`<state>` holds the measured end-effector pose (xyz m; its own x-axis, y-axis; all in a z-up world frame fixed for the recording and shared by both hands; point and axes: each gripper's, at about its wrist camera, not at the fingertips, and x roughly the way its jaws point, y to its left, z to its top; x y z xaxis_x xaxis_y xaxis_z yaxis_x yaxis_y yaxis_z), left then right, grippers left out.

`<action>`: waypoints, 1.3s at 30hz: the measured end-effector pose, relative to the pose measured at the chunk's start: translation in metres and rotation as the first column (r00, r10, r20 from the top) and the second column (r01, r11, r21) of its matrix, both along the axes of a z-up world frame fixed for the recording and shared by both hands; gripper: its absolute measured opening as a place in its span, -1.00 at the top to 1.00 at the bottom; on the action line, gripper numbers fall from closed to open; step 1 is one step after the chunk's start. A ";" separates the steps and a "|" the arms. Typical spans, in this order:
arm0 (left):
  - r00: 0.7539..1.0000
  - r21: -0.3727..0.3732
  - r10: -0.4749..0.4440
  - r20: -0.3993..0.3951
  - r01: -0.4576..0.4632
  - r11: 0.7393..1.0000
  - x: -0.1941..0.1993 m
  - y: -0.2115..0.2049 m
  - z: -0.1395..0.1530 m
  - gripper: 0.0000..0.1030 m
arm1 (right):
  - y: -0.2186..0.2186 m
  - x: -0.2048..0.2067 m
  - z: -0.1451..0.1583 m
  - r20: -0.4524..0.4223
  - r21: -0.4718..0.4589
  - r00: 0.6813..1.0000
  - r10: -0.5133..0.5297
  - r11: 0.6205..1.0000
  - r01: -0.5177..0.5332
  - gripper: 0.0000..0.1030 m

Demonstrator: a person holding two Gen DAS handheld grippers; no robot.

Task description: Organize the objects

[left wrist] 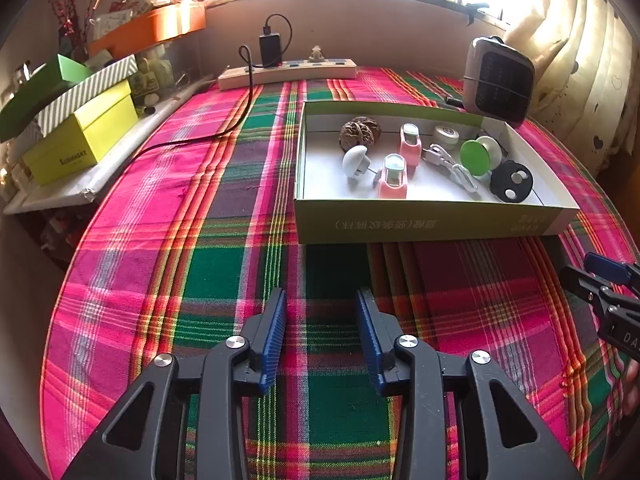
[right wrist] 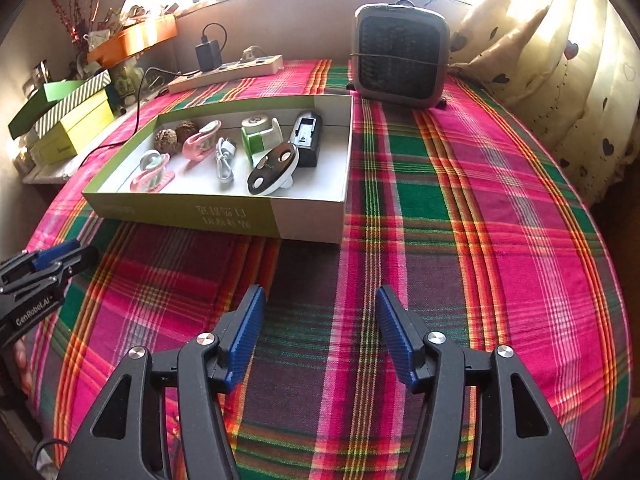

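Ahead of you a shallow box (right wrist: 224,216) sits on the table (right wrist: 480,240), holding two walnuts (left wrist: 359,131), two clips (left wrist: 393,176), a coiled cable (left wrist: 452,164), a spool (left wrist: 476,156) and a disc (left wrist: 512,182). Behind the box lies a power strip (left wrist: 288,72); to its right stands a heater (right wrist: 400,60). Stacked boxes (left wrist: 80,136) sit off the table's left.

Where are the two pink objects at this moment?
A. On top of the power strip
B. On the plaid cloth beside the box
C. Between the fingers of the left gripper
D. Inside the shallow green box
D: both pink objects lie on the white floor of the shallow green box, among the other small items.
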<state>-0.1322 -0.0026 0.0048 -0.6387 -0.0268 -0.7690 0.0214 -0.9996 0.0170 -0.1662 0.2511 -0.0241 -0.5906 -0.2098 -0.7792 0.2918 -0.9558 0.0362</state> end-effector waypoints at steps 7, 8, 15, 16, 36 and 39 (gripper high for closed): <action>1.000 0.003 0.017 0.003 -0.017 1.000 -0.004 0.000 0.000 0.19 | -0.002 -0.002 -0.001 0.003 0.011 1.000 0.007 1.000 -0.007 -0.24; 1.000 0.007 0.018 0.004 -0.018 1.000 -0.005 0.000 0.000 0.17 | -0.002 -0.002 -0.001 0.003 0.014 1.000 0.007 1.000 -0.007 -0.25; 1.000 0.011 0.018 0.004 -0.018 1.000 -0.005 -0.002 0.000 0.15 | -0.006 -0.002 -0.003 0.007 0.043 1.000 0.003 0.999 -0.004 -0.48; 1.000 0.012 0.016 0.004 -0.016 1.000 -0.005 -0.002 0.000 0.13 | -0.005 -0.003 -0.003 0.009 0.045 1.000 -0.003 0.999 0.003 -0.53; 1.000 0.010 0.009 0.006 -0.009 1.000 -0.005 0.000 -0.002 0.05 | -0.004 -0.002 -0.004 0.013 0.046 1.000 -0.013 0.999 0.012 -0.59; 1.000 0.010 0.009 0.006 -0.009 1.000 -0.005 0.000 -0.002 0.05 | -0.004 -0.002 -0.004 0.012 0.046 1.000 -0.013 0.999 0.012 -0.59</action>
<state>-0.1370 -0.0023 0.0031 -0.6341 -0.0250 -0.7728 0.0306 -0.9995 0.0072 -0.1684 0.2468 -0.0281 -0.5829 -0.1665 -0.7953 0.2795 -0.9601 -0.0039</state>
